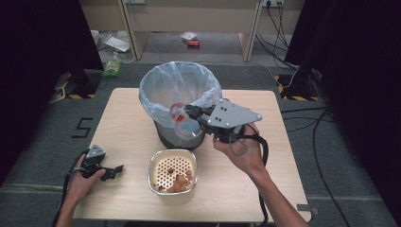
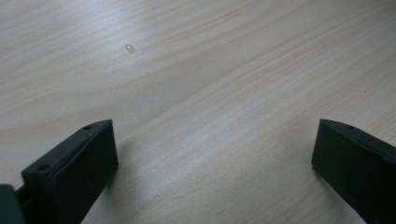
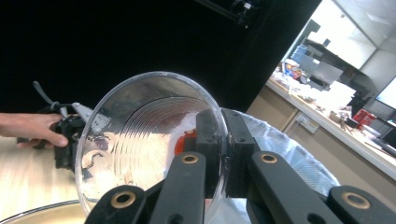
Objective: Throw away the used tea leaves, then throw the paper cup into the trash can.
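High view: right gripper (image 1: 190,112) pinches the rim of a clear plastic bowl (image 1: 182,120), tilted at the near lip of the lined bin (image 1: 178,85), far centre of the counter (image 1: 246,179). Left gripper view: fingers (image 2: 79,163) wide apart, nothing between them. Right gripper view: fingers (image 3: 208,135) clamp the thin wall; red bits inside, probably food. Light, slick, flexes easily; grip at the rim.

Glossy clear plastic cup (image 3: 140,140), matt pale wood-grain table (image 2: 210,93), thin crinkled bin liner (image 1: 161,85).
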{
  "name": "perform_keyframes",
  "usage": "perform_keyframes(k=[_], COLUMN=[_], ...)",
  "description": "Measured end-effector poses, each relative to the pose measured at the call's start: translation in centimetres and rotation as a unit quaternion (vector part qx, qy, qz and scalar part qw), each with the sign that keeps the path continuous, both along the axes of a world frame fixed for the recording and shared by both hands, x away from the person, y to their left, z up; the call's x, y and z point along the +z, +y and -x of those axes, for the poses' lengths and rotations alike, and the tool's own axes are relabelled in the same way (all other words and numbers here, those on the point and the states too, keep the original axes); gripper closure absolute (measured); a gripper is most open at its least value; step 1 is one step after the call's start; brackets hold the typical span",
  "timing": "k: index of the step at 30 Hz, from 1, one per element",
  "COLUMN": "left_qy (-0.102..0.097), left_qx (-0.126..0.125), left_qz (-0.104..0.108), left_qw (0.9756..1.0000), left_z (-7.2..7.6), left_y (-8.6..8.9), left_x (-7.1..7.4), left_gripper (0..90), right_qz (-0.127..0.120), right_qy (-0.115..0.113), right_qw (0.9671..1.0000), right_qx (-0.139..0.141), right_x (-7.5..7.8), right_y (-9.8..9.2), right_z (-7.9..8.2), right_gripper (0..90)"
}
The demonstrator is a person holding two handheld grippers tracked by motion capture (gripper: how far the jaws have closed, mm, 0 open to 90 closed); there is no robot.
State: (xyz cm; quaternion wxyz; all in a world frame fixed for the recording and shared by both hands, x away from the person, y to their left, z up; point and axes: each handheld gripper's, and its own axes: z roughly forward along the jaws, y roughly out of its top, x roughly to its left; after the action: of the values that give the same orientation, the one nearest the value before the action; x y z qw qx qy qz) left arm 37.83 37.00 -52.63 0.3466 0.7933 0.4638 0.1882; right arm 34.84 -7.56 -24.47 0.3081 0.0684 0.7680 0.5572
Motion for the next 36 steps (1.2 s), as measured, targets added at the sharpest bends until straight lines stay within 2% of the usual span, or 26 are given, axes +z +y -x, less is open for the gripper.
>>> perform_keyframes(k=[4,13,16,18,19,21,22,26,27,29,32,34,35,36], left_qy=[0.000,0.000,0.000,0.000,0.000,0.000,0.000,0.000,0.000,-0.001,-0.001,-0.001,-0.001,0.000], left_qx=[0.000,0.000,0.000,0.000,0.000,0.000,0.000,0.000,0.000,0.000,0.000,0.000,0.000,0.000], left_qz=[0.000,0.000,0.000,0.000,0.000,0.000,0.000,0.000,0.000,0.000,0.000,0.000,0.001,0.000], left_qw=[1.0000,1.0000,1.0000,1.0000,1.0000,1.0000,1.0000,1.0000,1.0000,1.0000,1.0000,1.0000,1.0000,1.0000], left_z=[0.0,0.0,0.0,0.0,0.0,0.0,0.0,0.0,0.0,0.0,0.0,0.0,0.0,0.0], left_y=[0.0,0.0,0.0,0.0,0.0,0.0,0.0,0.0,0.0,0.0,0.0,0.0,0.0,0.0], left_x=[0.0,0.0,0.0,0.0,0.0,0.0,0.0,0.0,0.0,0.0,0.0,0.0,0.0,0.0], left_gripper=[0.0,0.0,0.0,0.0,0.0,0.0,0.0,0.0,0.0,0.0,0.0,0.0,0.0,0.0], right_qz=[-0.006,-0.017,-0.021,-0.022,-0.024,-0.024,-0.025,-0.025,-0.021,-0.020,-0.014,-0.011,-0.010,-0.016], right_qy=[-0.004,0.000,0.005,0.005,0.007,0.007,0.009,0.012,0.018,0.020,0.032,0.038,0.050,0.052], right_qw=[0.9999,0.9992,0.9985,0.9983,0.9978,0.9975,0.9969,0.9962,0.9956,0.9954,0.9943,0.9940,0.9930,0.9914], right_qx=[-0.012,-0.035,-0.050,-0.053,-0.062,-0.065,-0.074,-0.083,-0.090,-0.092,-0.101,-0.102,-0.107,-0.119], right_x=[0.8,1.2,1.2,1.2,1.3,1.3,1.4,1.3,1.2,1.1,0.7,0.4,0.2,0.1], right_y=[-0.2,-0.2,-0.1,0.0,0.0,0.1,0.2,0.3,0.6,0.7,1.3,1.7,1.9,2.0], right_z=[-0.9,-2.9,-4.5,-4.7,-5.5,-5.8,-6.6,-7.6,-8.4,-8.7,-10.0,-10.8,-11.4,-11.7], right_gripper=[87.3,87.2,87.2,87.2,87.1,87.2,87.1,87.1,87.0,86.8,85.8,80.9,74.5,69.2])
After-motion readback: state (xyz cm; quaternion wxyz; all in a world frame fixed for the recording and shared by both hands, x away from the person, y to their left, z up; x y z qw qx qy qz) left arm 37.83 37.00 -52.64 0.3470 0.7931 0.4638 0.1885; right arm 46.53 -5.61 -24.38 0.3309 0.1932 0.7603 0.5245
